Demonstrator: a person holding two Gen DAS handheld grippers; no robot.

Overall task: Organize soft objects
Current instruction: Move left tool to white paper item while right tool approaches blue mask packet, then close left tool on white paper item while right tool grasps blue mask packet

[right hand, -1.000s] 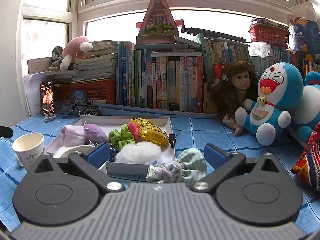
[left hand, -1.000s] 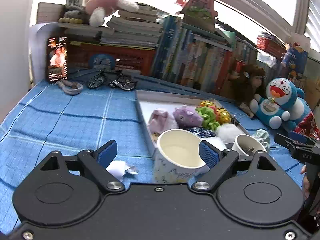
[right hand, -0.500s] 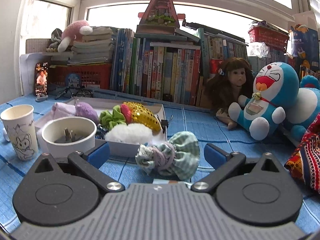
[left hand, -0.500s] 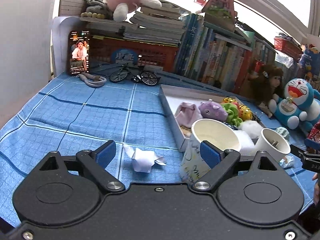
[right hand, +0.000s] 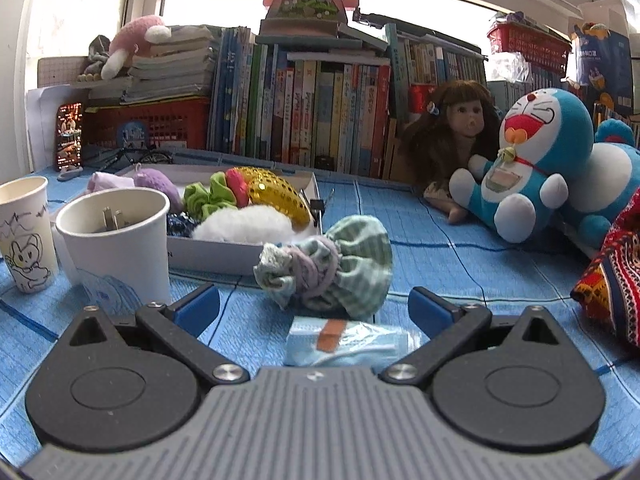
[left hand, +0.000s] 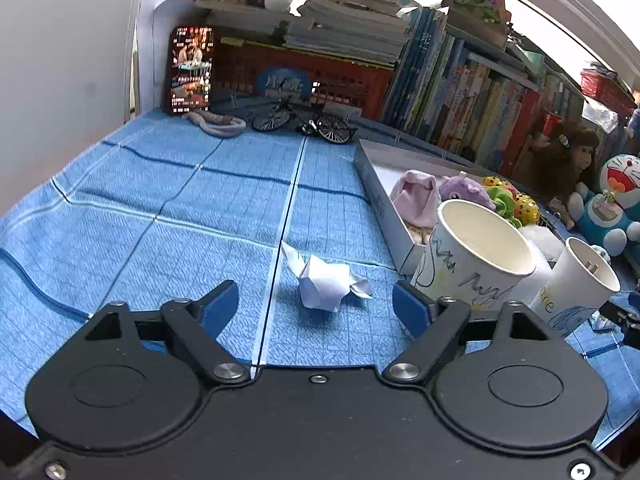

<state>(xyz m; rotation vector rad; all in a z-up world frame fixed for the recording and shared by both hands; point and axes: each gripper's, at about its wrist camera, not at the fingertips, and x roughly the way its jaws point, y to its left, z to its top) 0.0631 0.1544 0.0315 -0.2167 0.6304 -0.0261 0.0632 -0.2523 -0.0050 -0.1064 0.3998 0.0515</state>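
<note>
A blue checked cloth (left hand: pixel 168 208) is covering the whole work surface, and nearest the right gripper (right hand: pixel 314 308) a flat blue packet (right hand: pixel 348 344) with an orange strip is lying between its spread jaws, touched by neither blue pad. Just beyond it a green gingham scrunchie (right hand: pixel 336 264) is resting on the cloth, bunched and wound with a lilac band, just in front of the shallow white box (right hand: pixel 224 256). That box is holding the sorted soft things: a white fluffy puff (right hand: pixel 244 226), a green scrunchie (right hand: pixel 210 198), a gold sequinned piece (right hand: pixel 276 194) and a purple plush (right hand: pixel 154 184). Left of the box a paper cup (right hand: pixel 116 240) with small metal bits inside is standing upright, with a doodled paper cup (right hand: pixel 26 232) farther left. The left gripper (left hand: pixel 316 306) is hovering low over the cloth, its jaws also wide apart and gripping nothing, with a crumpled white paper (left hand: pixel 326 280) lying just ahead between them. Farther back a toy bicycle (left hand: pixel 304 118) and a lit phone (left hand: pixel 191 70) are sitting before a red crate (left hand: pixel 304 76). Along the window a row of books (right hand: pixel 304 112) is standing, with a doll (right hand: pixel 452 136) and a Doraemon plush (right hand: pixel 528 164) sitting against it on the right.
</note>
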